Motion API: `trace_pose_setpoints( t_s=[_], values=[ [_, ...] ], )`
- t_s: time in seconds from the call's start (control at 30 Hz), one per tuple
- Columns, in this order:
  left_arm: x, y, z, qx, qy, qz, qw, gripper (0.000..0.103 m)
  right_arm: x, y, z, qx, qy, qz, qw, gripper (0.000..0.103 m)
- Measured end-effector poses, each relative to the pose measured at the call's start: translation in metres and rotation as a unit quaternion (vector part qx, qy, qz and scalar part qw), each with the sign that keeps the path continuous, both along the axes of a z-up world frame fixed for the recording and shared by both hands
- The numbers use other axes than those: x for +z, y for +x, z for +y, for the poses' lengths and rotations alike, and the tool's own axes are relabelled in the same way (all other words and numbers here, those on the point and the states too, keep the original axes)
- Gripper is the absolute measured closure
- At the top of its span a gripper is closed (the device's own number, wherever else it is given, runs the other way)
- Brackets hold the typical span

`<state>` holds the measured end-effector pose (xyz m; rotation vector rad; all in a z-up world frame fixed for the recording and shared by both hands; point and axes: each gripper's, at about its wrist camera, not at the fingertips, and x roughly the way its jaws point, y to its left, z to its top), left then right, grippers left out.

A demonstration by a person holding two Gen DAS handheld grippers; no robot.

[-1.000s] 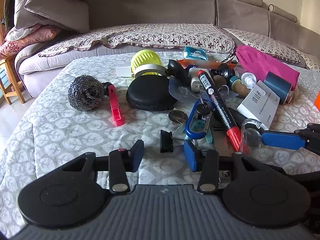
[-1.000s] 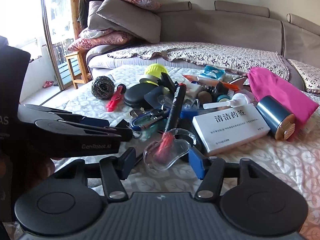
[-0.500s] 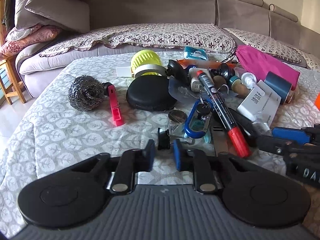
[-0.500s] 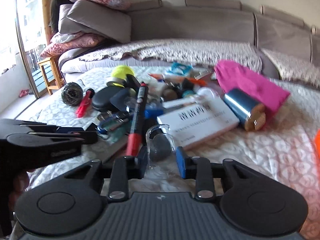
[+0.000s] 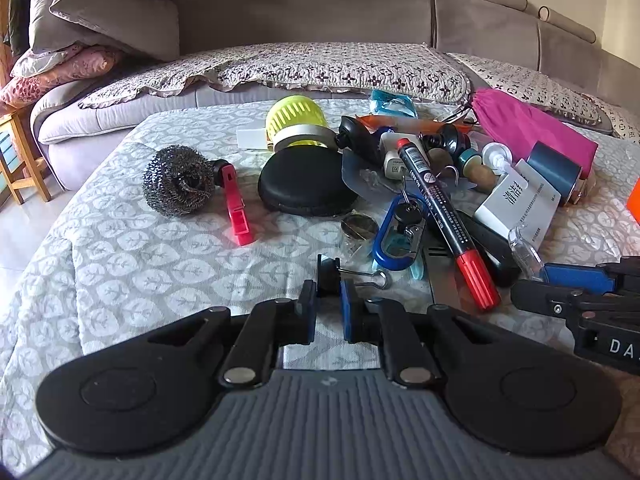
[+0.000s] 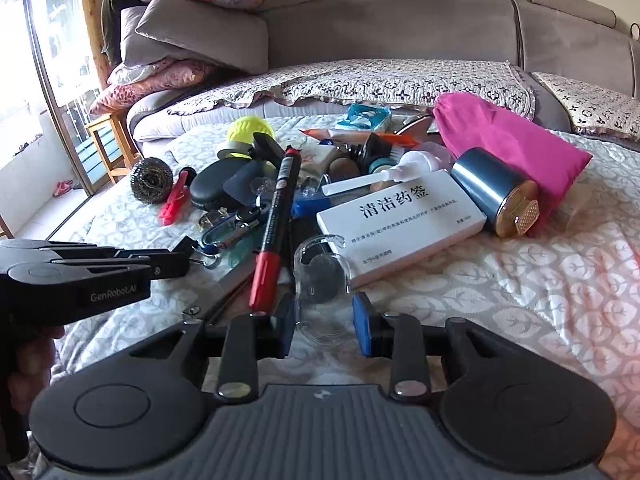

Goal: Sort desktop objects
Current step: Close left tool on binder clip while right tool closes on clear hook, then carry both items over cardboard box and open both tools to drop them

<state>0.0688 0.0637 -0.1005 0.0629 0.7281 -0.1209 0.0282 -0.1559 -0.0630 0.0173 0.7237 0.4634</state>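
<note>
Left gripper (image 5: 328,304): clenched on a binder clip (image 5: 330,276) (black). Right gripper (image 6: 324,322): grasping a clear case (image 6: 322,276); red marker (image 6: 276,220) beside.

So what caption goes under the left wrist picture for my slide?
Left gripper fingers closed around a black binder clip beside a messy pile on the quilt.

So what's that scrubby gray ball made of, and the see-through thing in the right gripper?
The scrubby ball looks like coiled steel wire: gray, shiny, tangled loops. The see-through thing between the right gripper pads is probably clear hard plastic, since the cloth shows through it and its edges glint; glass can't be ruled out.
</note>
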Motion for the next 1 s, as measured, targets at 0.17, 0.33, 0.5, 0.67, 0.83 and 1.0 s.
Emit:
trace_pose_setpoints(
  t_s=[0.17,0.33,0.5,0.67,0.83,1.0],
  values=[
    [0.007,-0.005,0.001,0.003,-0.001,-0.006,1.0000,0.089,0.006,-0.004,-0.004,0.000,0.003,-0.007,1.000,0.074],
    [0.016,-0.010,0.000,0.009,0.000,-0.013,0.9999,0.089,0.015,-0.008,-0.009,-0.005,0.014,-0.010,1.000,0.074],
    [0.029,-0.018,-0.007,0.010,-0.001,-0.016,0.9998,0.089,0.026,-0.019,-0.016,-0.007,0.020,-0.021,1.000,0.074],
    [0.035,-0.024,-0.022,0.015,0.005,0.009,0.9998,0.089,0.036,-0.029,-0.022,-0.012,0.025,-0.027,0.999,0.074],
    [0.050,-0.040,-0.036,0.013,0.007,-0.002,0.9999,0.089,0.052,-0.045,-0.030,-0.017,0.032,-0.045,0.998,0.074],
    [0.065,-0.052,-0.051,0.014,0.009,-0.017,0.9997,0.089,0.067,-0.059,-0.044,-0.030,0.036,-0.065,0.997,0.074]
  ],
)
